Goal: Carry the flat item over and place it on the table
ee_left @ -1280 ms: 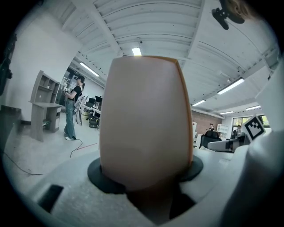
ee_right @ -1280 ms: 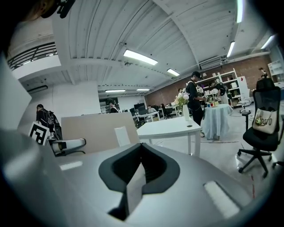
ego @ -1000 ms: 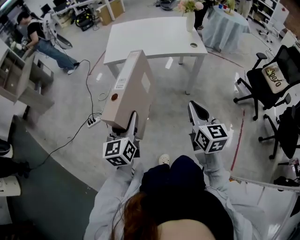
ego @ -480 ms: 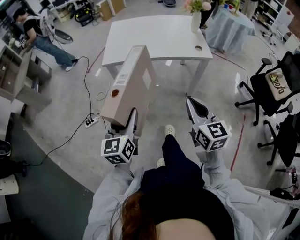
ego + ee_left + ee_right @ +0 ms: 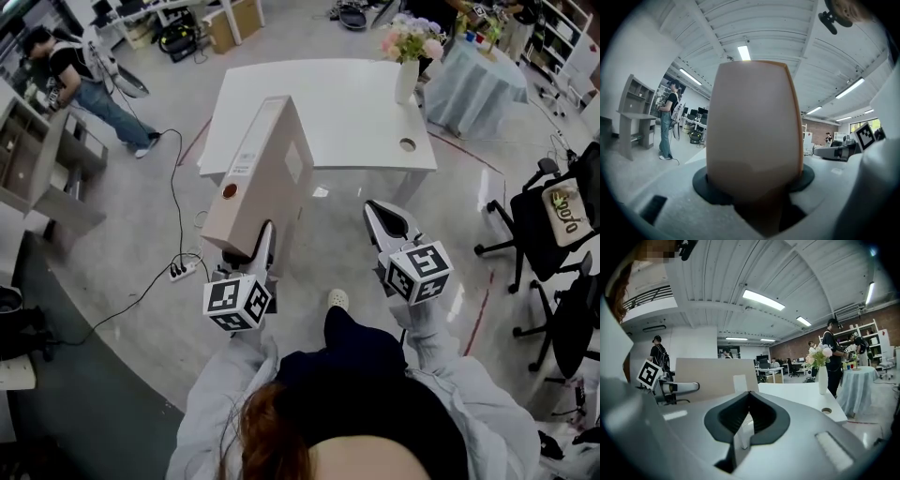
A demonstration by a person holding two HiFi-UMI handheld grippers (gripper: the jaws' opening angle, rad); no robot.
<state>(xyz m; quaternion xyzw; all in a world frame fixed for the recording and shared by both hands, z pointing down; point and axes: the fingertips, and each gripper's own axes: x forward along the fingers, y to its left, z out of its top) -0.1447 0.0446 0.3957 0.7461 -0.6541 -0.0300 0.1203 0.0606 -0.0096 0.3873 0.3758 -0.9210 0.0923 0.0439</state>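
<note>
Beige folder [image 5: 262,178], lower end pinched between the left gripper's [image 5: 259,246] jaws. The jaws stand part-way apart, pressed on the folder's two sides. It rises forward and away from the gripper, tilted. The spine faces up, with a white label and a dark round hole. The folder is in the air, not on the table.

The right gripper [image 5: 386,216] is level with the left one, well apart to its right. Its jaws are pressed together with nothing between them.

On the grey floor left of the left gripper are a black cable and a white power strip [image 5: 179,270]. Ahead of both grippers is the white table [image 5: 319,98], bare apart from a vase of flowers [image 5: 409,67] at its far right corner. Beyond and to the right of the right gripper is a round table with a pale blue cloth [image 5: 473,82], with a black office chair [image 5: 553,220] further right. Far left is a person in jeans [image 5: 80,80].
</note>
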